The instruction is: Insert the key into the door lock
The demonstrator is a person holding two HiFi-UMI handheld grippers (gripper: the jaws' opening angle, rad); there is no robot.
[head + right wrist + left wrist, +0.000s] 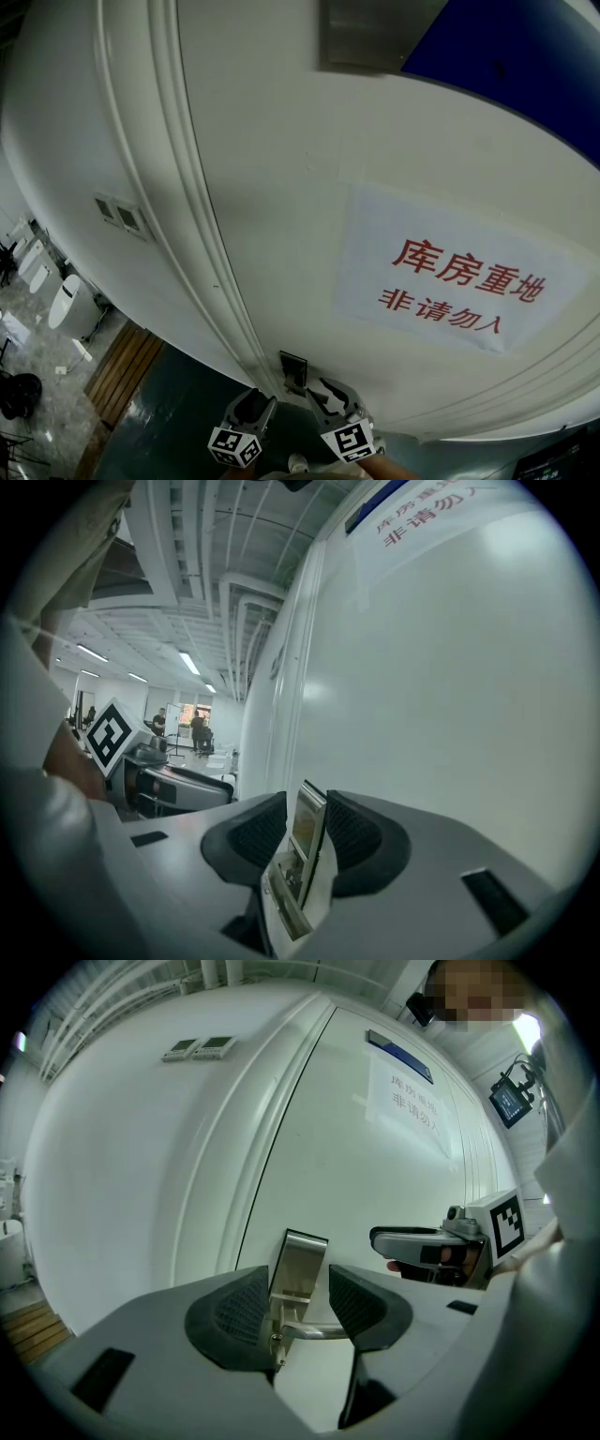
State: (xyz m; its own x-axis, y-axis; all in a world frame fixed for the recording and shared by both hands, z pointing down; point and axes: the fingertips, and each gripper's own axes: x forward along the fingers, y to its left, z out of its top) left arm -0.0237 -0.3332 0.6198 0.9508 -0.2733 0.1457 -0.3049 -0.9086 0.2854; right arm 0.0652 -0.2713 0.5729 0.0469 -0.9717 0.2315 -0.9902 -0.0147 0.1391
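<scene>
A steel lock plate sits low on the white door, near its left edge. In the left gripper view the plate and its lever handle show through the gap between my jaws. My left gripper hangs just below the plate, open, with nothing in it. My right gripper is beside it, also open; the plate shows edge-on between its pads. No key shows in any view. Each gripper appears in the other's view: right gripper, left gripper.
A paper sign with red characters is stuck on the door. A blue panel lies at the upper right. Wall switches sit left of the frame. White fixtures and a wooden strip lie on the floor at left. Distant people stand far back.
</scene>
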